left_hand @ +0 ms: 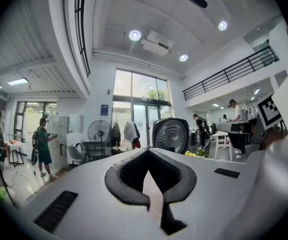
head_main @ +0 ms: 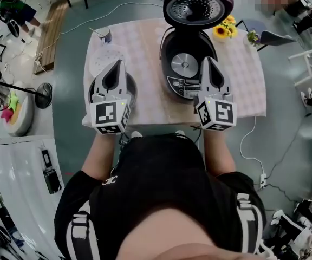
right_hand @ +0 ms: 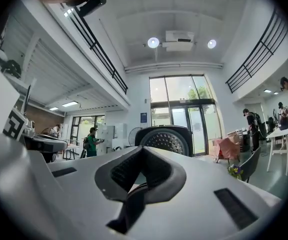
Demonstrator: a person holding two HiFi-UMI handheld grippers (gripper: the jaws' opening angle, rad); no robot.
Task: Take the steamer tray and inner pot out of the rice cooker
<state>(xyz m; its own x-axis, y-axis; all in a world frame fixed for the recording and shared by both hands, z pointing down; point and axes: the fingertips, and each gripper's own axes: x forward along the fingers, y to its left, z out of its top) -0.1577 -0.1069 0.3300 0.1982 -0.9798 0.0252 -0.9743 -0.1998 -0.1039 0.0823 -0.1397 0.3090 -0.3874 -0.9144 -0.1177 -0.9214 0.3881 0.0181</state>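
**Head view:** two tools, the left tool and right tool, are held level above the desk. One rice cooker, just ahead of the right tool, shows a bare heating plate. One steamer tray lies ahead of the left tool and one dark inner pot beneath it. Both are apparently already out, hence the idle tools.

**Left gripper view:** jaws closed, nothing between them.

**Right gripper view:** likewise closed and empty, with the cooker lid ahead.

the left gripper had its jaws together, nothing between them. beyond the tips stood the rice cooker's open lid (perforated inner face showing), a fan further left.
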